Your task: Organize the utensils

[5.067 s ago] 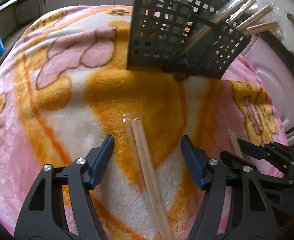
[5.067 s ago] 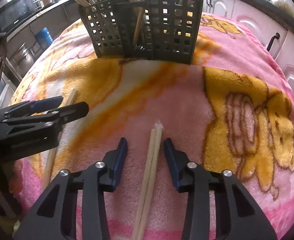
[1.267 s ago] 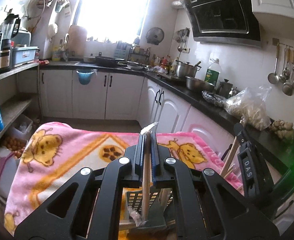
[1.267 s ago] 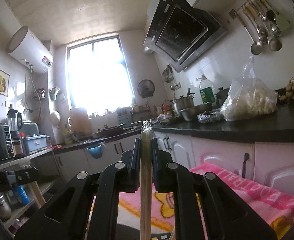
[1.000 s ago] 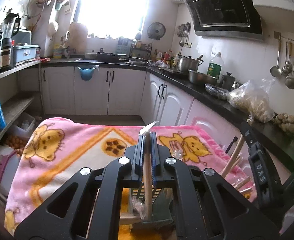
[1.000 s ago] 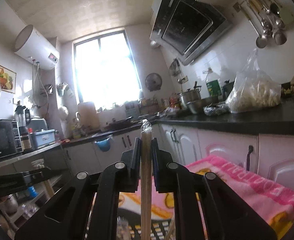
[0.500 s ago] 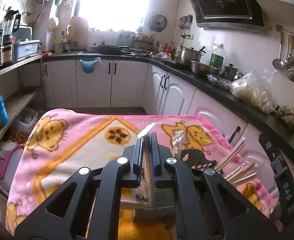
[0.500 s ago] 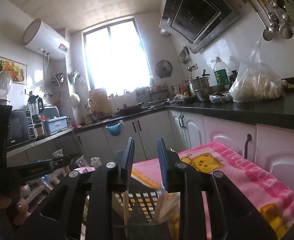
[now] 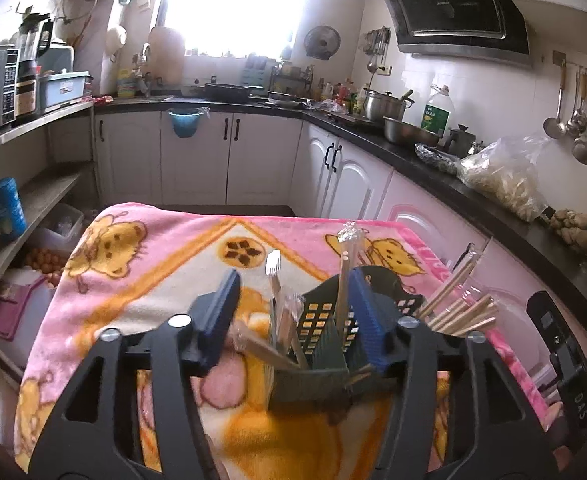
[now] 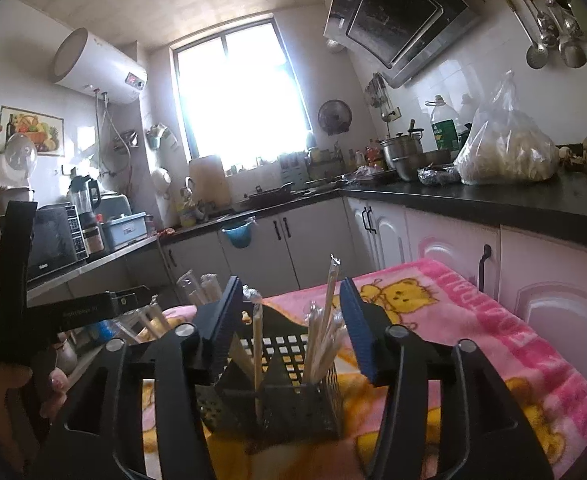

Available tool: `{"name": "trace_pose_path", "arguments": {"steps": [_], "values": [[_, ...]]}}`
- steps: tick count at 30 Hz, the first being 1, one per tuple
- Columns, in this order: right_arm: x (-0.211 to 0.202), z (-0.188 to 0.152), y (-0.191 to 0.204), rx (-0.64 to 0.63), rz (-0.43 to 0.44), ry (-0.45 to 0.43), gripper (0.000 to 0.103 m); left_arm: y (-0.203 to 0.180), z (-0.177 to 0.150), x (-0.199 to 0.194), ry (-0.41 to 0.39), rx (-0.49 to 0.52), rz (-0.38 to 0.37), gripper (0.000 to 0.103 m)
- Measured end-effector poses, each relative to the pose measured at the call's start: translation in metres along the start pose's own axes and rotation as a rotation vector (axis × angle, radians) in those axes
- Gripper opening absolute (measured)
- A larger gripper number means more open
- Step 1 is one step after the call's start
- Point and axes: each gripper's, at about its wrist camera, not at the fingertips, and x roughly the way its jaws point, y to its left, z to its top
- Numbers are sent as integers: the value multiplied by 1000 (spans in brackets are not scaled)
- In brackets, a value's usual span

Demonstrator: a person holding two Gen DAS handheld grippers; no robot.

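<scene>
Now both tongs have just been opening — the left tongs [image 9: 293, 312] and the right tongs [image 10: 289, 328] stand parted with nothing pressed between their blue pads. Beyond them the dark perforated plastic utensil holder [image 9: 325, 340] stands on the pink-and-orange cartoon blanket [image 9: 165, 248] over the bench. Plastic-wrapped wooden chopsticks [image 10: 325, 336] stand upright in its compartments — more of them lean out on the right in the left view.

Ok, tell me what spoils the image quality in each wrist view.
Left wrist view: the bright kitchen window is blown out to white, and fisheye distortion curves the black countertop. Right wrist view: the same window glares, leaving the black perforated utensil basket dim and backlit.
</scene>
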Motion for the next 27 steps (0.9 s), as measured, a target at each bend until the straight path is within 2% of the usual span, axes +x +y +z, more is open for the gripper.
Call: {"name": "trace_pose_path", "arguments": {"steps": [5,8,10,18,27], "values": [[-23,2,5,-10,20,-1,64,-3,-6,-24,-15,8,-4,68],[-39,3,7,-12,30,5,73,-3,-12,-37,-24,10,-15,84],[-48,3,9,-14,34,4,78,-6,-18,-47,-33,24,-14,89],[-79,-1,16,-55,25,6,91,-8,-45,-82,-55,31,-10,91],[-112,-18,28,-122,28,0,96,-9,-83,-106,-69,42,28,92]]}}
